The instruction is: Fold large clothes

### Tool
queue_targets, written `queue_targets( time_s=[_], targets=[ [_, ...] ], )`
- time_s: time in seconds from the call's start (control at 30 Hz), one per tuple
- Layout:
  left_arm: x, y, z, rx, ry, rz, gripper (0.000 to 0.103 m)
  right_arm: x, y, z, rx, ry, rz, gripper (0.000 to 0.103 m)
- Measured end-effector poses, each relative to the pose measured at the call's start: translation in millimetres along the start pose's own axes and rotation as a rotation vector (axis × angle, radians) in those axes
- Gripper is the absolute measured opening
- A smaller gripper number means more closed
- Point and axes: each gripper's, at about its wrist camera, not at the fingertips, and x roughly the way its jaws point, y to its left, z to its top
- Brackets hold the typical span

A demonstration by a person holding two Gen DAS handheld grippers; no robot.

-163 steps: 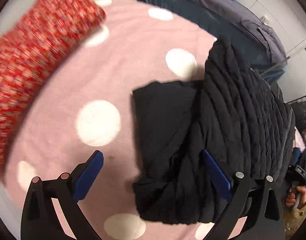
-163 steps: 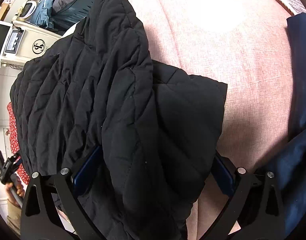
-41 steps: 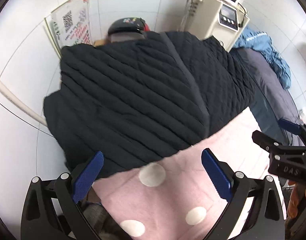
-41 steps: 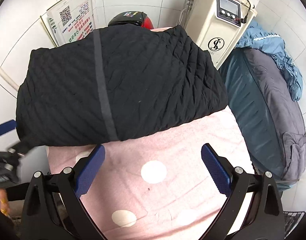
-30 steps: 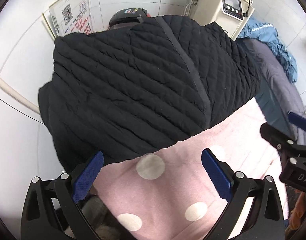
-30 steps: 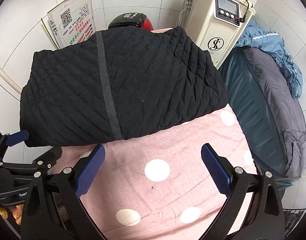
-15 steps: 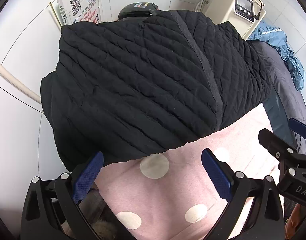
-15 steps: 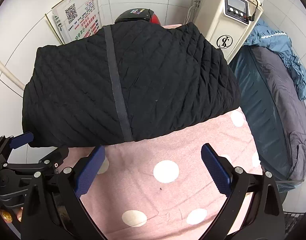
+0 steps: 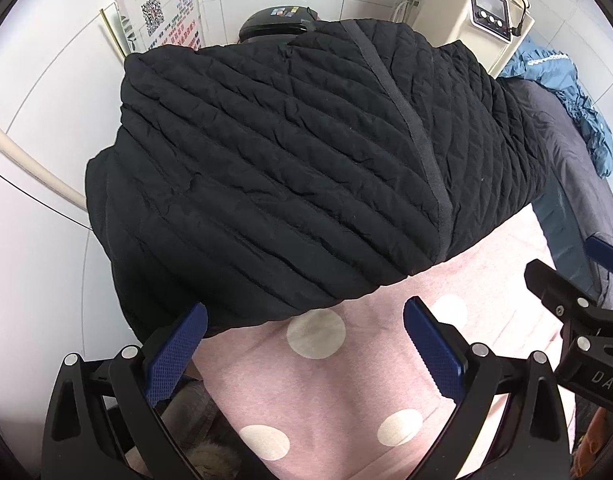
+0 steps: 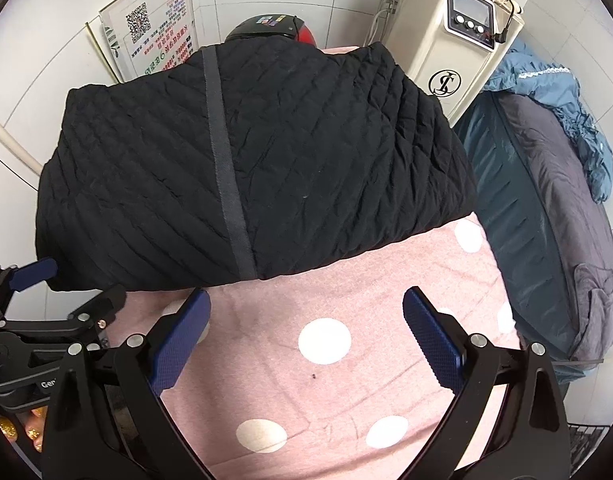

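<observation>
Left claw (image 9: 304, 332): spread wide, blue pads (image 9: 174, 354) apart, nothing between them, hovering over the near part of the pink polka-dot blanket (image 9: 346, 384). Left pad just at the near hem of the black quilted jacket (image 9: 290, 184), contact not clear. Also seen from the right wrist camera at lower left (image 10: 62, 292), open there too.

Right claw (image 10: 306, 330): likewise spread, blue pads (image 10: 434, 340) apart and empty, above bare pink blanket (image 10: 366, 360) with white dots. Visible at the right edge of the left wrist view (image 9: 578, 292).

Beyond both claws: black quilted jacket (image 10: 258, 168) folded into a broad bundle, lying on the far part of the blanket, a grey strip (image 10: 224, 168) running down it from far edge to near hem. Left side of the bundle drooping past the blanket's edge.

Behind the jacket: a black and red rounded object (image 10: 270, 26), partly hidden. Leaning on the white tiled wall at upper left, a printed sign with a QR code (image 10: 154, 36). At upper right, a cream machine with knobs and a small screen (image 10: 462, 36). Further right, a bed with dark blue and grey covers (image 10: 546, 208) and a crumpled blue cloth (image 10: 554, 92) at its far end.
</observation>
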Motion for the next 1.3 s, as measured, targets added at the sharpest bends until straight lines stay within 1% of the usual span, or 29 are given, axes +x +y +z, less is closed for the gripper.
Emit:
queue_targets(
  time_s=[0.07, 0.23, 0.43, 1.07, 1.2, 1.3],
  targets=[
    [-0.6, 0.6, -0.4, 0.001, -0.002, 0.002, 0.097, 0.5, -0.8, -0.4, 0.0, 0.002, -0.012, 0.095],
    [-1.3, 0.8, -0.9, 0.002, -0.003, 0.004, 0.097, 0.7, -1.9, -0.5, 0.009, 0.008, -0.01, 0.095],
    [-2.2, 2.4, -1.8, 0.01, -0.005, 0.025, 0.097, 1.3, -0.6, -1.1, 0.007, 0.012, -0.017, 0.095],
    [1.2, 6.8, -2.9, -0.002, 0.005, 0.031, 0.096, 4.2, 2.1, -2.2, 0.004, 0.025, -0.014, 0.095],
    [1.8, 5.4, -2.7, 0.006, 0.002, 0.033, 0.097, 5.0, 1.5, -3.1, 0.006, 0.027, -0.015, 0.095],
    [2.6, 3.0, -3.3, 0.022, -0.001, 0.051, 0.097, 5.9, 0.3, -3.3, 0.01, 0.029, -0.015, 0.095]
  ],
)
